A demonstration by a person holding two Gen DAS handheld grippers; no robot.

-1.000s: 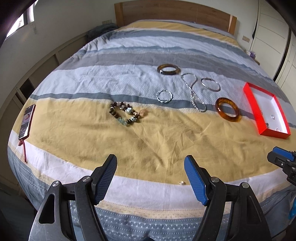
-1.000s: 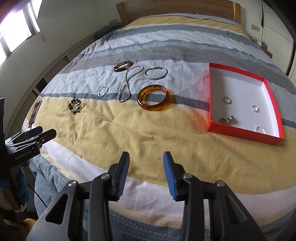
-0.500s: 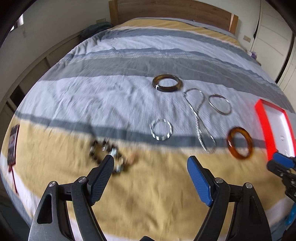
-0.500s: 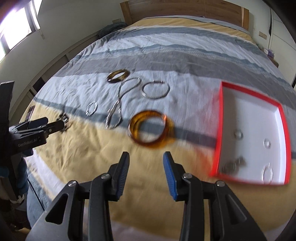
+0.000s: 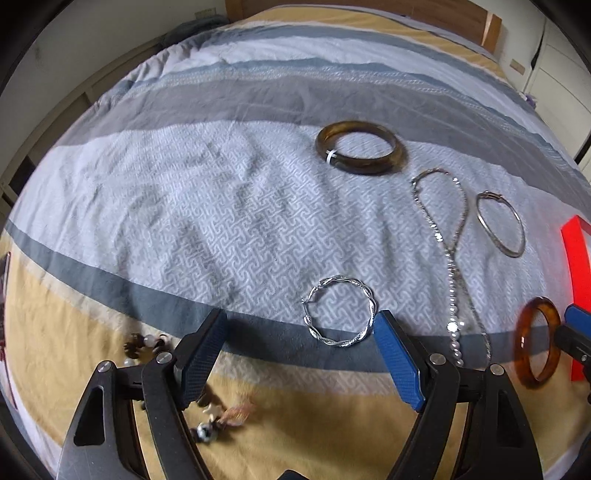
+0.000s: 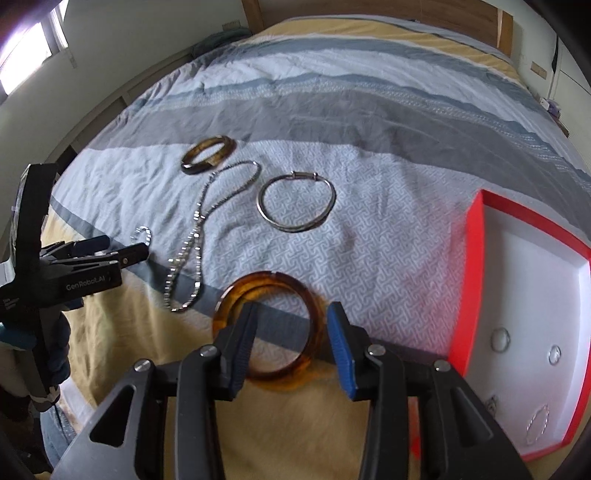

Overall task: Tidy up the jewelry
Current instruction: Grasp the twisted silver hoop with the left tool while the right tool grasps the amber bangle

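Jewelry lies on a striped bedspread. My left gripper (image 5: 301, 325) is open wide and hangs just in front of a twisted silver hoop (image 5: 370, 301). A beaded bracelet (image 5: 147, 339) lies partly hidden under its left finger. Farther off are a dark brown bangle (image 5: 362, 168), a silver chain necklace (image 5: 452, 266) and a thin silver bangle (image 5: 514, 254). My right gripper (image 6: 291, 314) is open above an amber bangle (image 6: 273, 281), whose right rim shows between the jaws. A red box (image 6: 476, 258) to the right holds small rings (image 6: 500, 338).
The bed fills both views, with a wooden headboard (image 6: 461, 14) at the far end. A low wall shelf (image 5: 88, 88) runs along the bed's left side. My left gripper (image 6: 125, 254) shows at the left of the right wrist view, close to the necklace (image 6: 199, 221).
Both grippers have moved forward over the bed and lower. The left one passed over the beaded bracelet to the twisted hoop and opened slightly wider. The right one came over the amber bangle.
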